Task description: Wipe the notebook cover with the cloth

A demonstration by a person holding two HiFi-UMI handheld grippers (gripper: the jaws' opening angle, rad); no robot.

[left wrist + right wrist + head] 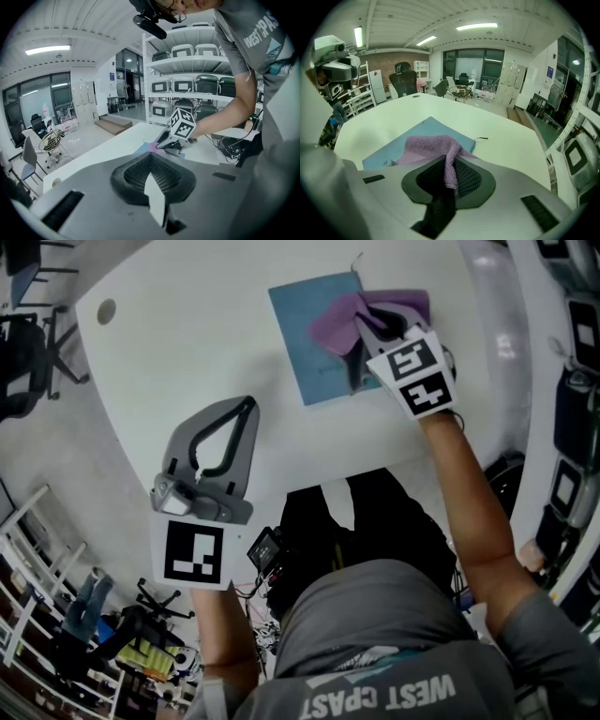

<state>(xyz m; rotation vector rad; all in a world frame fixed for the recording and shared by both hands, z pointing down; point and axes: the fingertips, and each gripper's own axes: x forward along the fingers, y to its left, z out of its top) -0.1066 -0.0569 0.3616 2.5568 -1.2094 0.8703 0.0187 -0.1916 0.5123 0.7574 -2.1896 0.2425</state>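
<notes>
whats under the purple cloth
The blue notebook lies under the cloth, which the right tool pinches. The cover's left part shows; the patch beneath the cloth is hidden.

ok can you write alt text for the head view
The right gripper grips a purple cloth lying on a light blue notebook on a white table, seen from above. The left gripper is over the table nearer the person, jaws together and empty.

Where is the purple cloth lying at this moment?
In the head view the purple cloth lies at the upper right, over the right part of the blue notebook on the white table. One fold of it is pinched in the right gripper.
</notes>
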